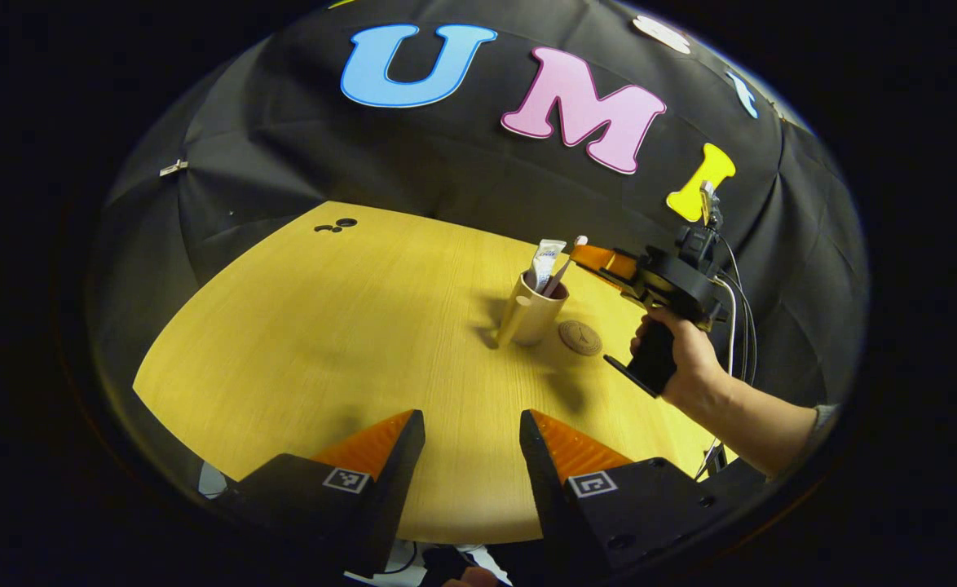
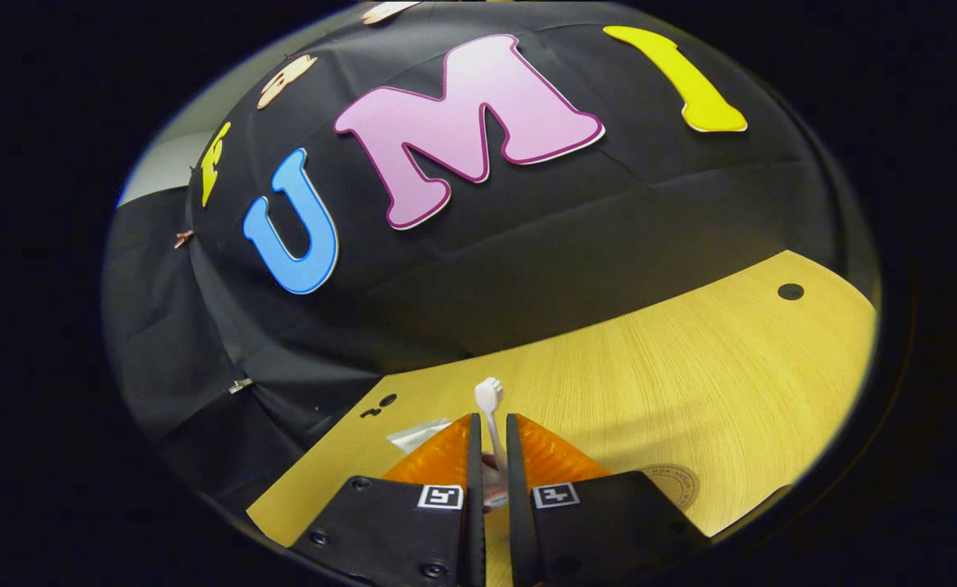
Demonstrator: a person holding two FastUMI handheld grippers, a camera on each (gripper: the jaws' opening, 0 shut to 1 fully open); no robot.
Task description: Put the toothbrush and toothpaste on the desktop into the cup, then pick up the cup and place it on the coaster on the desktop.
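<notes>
Near the desk's (image 1: 299, 342) middle in the left gripper view, the cup (image 1: 532, 311) stands upright with the toothpaste (image 1: 545, 262) already standing in it, and the coaster (image 1: 580, 337) lies flat just beside it, toward the right edge. The right gripper (image 1: 588, 254) reaches in from that side at the cup's mouth, a hand (image 1: 685, 356) on its grip, with the toothbrush (image 1: 564, 265) slanting from its tip down into the cup beside the tube. The left gripper (image 1: 472, 444) hangs back over the near edge, its fingers wide apart and holding nothing. From the right gripper view, the right gripper (image 2: 495, 456) is nearly closed, both fingers pinching the toothbrush (image 2: 491, 416) handle so the bristle head pokes up past the tips; the coaster (image 2: 674, 486) shows low at the right and a corner of the toothpaste (image 2: 421, 434) at the left. The brush seems partly in but not let go, so the risk is in the release: opening too high could let it tip out over the rim, and pulling away sideways could catch the brush or the tube and knock the cup over. The cup is light and tall, and the leaning contents could spill during the later lift to the coaster.
</notes>
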